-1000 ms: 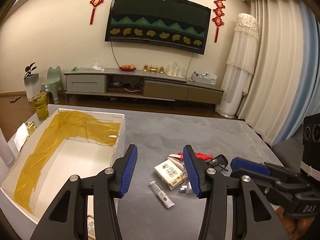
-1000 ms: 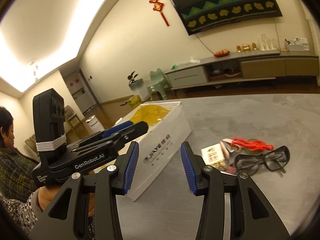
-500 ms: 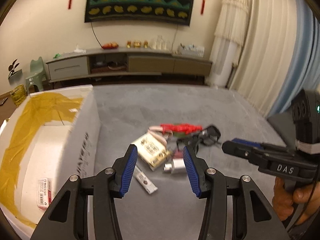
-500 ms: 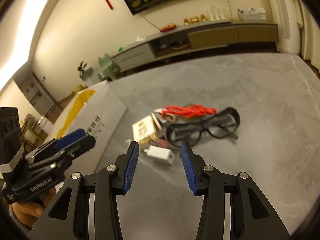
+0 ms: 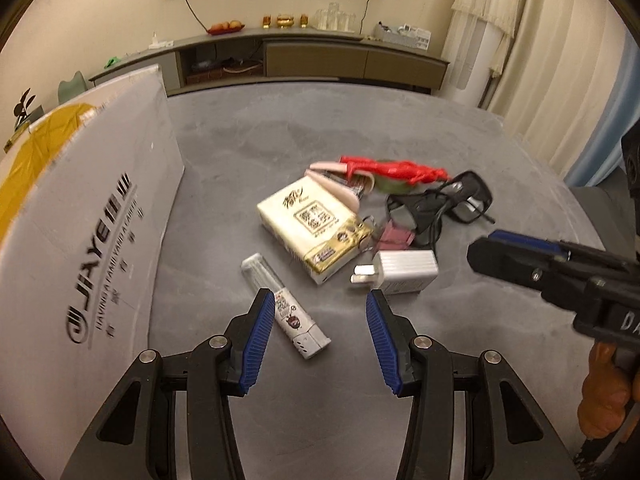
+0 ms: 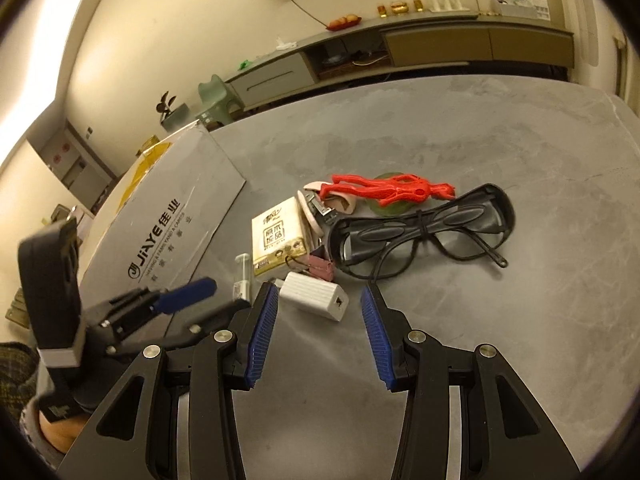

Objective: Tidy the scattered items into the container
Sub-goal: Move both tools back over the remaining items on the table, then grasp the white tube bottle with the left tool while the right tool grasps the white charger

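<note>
A: How far along are you?

B: Hardly started. Your charger (image 6: pixel 314 295), tube (image 5: pixel 285 307), tissues (image 5: pixel 314 232), glasses (image 6: pixel 424 232) and red figure (image 6: pixel 390 190) lie heaped mid-table (image 5: pixel 400 136); the box (image 5: pixel 92 240) stands left.

A: And since a second ago?

B: Your left tool (image 5: pixel 320 334) and right tool (image 6: pixel 319 334), both spread and empty, have dropped from level to low over the heap.
</note>
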Tool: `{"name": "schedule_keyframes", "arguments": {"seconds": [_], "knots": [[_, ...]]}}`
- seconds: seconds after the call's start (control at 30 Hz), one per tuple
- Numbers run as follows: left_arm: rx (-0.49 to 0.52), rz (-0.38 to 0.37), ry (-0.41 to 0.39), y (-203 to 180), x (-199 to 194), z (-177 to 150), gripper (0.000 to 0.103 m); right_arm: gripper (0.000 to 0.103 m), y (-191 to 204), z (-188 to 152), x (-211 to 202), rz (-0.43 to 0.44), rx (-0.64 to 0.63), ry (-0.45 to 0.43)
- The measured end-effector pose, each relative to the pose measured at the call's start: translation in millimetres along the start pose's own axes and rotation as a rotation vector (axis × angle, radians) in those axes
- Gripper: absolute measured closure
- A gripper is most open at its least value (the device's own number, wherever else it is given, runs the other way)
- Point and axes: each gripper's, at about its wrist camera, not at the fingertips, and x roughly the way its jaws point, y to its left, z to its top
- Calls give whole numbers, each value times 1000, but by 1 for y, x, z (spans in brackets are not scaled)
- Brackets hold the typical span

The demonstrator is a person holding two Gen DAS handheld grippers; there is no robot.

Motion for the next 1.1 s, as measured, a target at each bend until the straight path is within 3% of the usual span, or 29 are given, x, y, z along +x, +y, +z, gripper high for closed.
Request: {"name": "schedule_keyframes", "arguments": {"seconds": [0.13,0.27,0.37,0.5,0.57,0.67,0.73,0.8,0.93,1.0,1.1], "knots": [[-17,10,28,7,11,-4,54,56,1,6,19,22,0,13],[-55,32,29,24,9,-6,54,63,9,-4,38,54,-1,142],[-92,34,31,38,8,-8,54,63,21,-14,30,155,-7,196],[-123,-23,37,42,12,-7,52,62,31,-12,18,34,-122,107],[-127,-51,46,37,17,-6,52,62,30,-9,23,21,-133,88],[-76,-7,37,28,22,-3,50,63,28,-10,37,36,-136,112],[-63,23,39,29,22,-4,50,77,25,-13,43,33,-125,147],[-70,41,42,35,19,-6,50,79,23,-14,41,31,-102,171],[-91,17,26,45,13,-8,51,77,30,-16,30,35,-134,153],[-88,-3,21,41,14,-6,50,68,34,-16,34,28,-154,142],[-37,-6,28,29,20,-6,51,67,36,-19,48,9,-183,158]]}}
